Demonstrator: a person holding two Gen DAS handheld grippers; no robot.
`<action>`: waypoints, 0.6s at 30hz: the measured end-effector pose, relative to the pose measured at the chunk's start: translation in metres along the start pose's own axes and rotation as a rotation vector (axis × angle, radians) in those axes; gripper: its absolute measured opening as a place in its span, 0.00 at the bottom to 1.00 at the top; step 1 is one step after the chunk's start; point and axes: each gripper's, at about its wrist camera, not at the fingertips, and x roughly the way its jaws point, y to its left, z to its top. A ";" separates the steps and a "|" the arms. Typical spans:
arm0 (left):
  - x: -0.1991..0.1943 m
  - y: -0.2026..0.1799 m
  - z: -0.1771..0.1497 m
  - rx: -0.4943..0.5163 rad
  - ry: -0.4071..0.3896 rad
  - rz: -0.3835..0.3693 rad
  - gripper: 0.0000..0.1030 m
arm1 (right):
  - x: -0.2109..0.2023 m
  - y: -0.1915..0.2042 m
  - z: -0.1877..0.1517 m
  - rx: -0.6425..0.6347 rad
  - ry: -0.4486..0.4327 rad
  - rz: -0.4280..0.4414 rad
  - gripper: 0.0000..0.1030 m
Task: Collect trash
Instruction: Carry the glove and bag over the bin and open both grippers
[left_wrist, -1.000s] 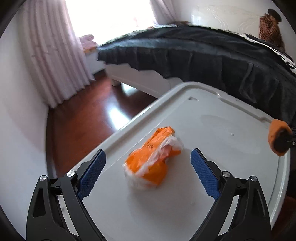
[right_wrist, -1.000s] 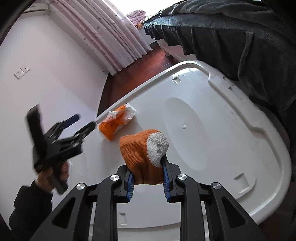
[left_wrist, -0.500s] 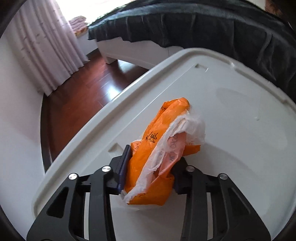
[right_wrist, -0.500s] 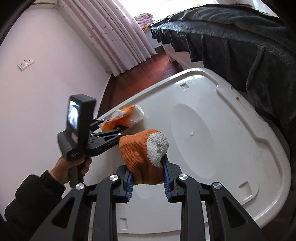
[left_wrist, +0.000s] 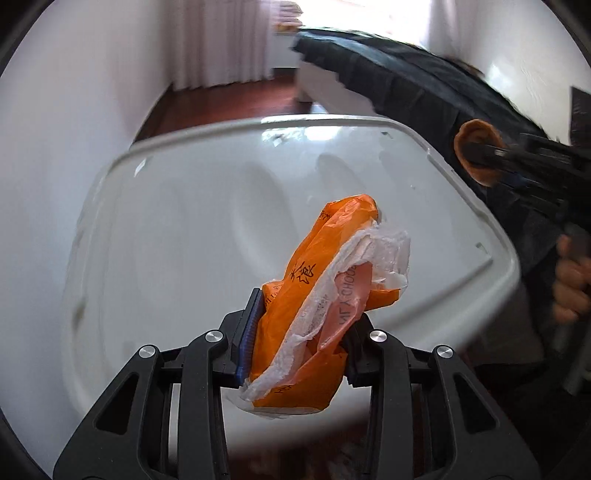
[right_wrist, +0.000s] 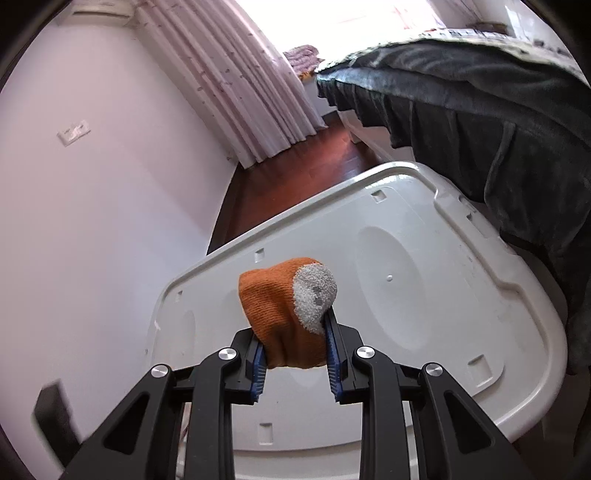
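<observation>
The left gripper (left_wrist: 295, 339) pinches the crumpled orange-and-white plastic bag (left_wrist: 325, 295) clear above the white plastic bin lid (left_wrist: 177, 229), likely for carrying to disposal; the right gripper (right_wrist: 295, 362) clamps an orange knitted sock (right_wrist: 284, 314) over the lid's near edge.

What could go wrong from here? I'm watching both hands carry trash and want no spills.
1. The left gripper pinches only the lower end of the crumpled orange bag; its loose clear plastic hangs free and could slip out or snag.
2. The right gripper holds the orange sock by its lower part, so it might pull free during a quick swing.
3. In the left view the two grippers are close; the loads could collide above the white lid.
</observation>
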 end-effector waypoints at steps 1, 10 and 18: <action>-0.009 0.001 -0.012 -0.022 -0.001 0.012 0.34 | -0.002 0.003 -0.004 -0.016 -0.003 -0.006 0.25; -0.053 -0.006 -0.137 -0.152 0.049 0.171 0.35 | -0.050 0.019 -0.129 -0.147 0.111 -0.001 0.25; -0.046 -0.022 -0.190 -0.154 0.112 0.155 0.35 | -0.094 0.006 -0.224 -0.216 0.191 -0.038 0.25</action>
